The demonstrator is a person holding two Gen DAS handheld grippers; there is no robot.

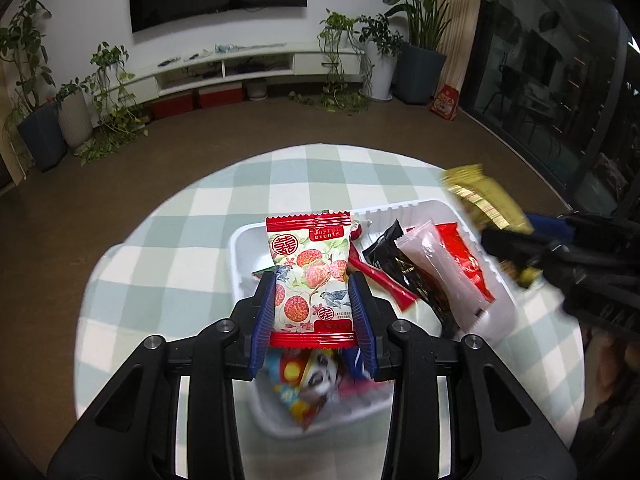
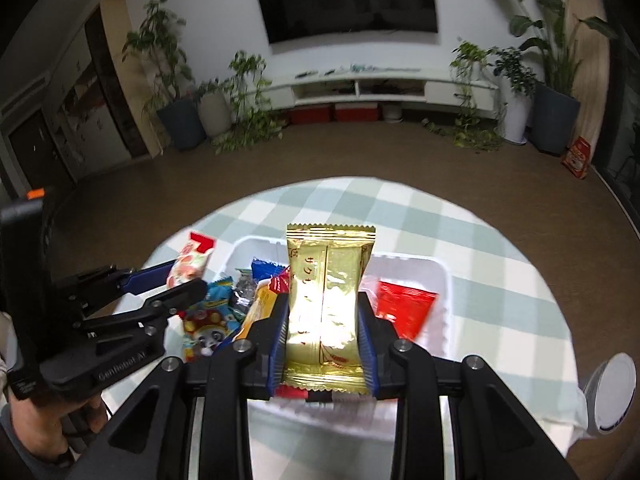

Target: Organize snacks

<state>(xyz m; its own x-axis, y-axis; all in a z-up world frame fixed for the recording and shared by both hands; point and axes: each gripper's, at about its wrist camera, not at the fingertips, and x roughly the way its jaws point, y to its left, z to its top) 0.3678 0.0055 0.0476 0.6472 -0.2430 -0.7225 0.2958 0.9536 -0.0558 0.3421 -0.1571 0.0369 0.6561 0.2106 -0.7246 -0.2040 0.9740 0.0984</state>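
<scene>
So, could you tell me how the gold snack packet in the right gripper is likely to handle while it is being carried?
The gold packet looks light and puffy, so it probably squashes under the right gripper. Its glossy foil may be slippery. Its free top stands upright, suggesting some stiffness.

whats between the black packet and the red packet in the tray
A pale pink packet lies between the black packet and the red packet in the white tray, seen in the left wrist view.
</scene>
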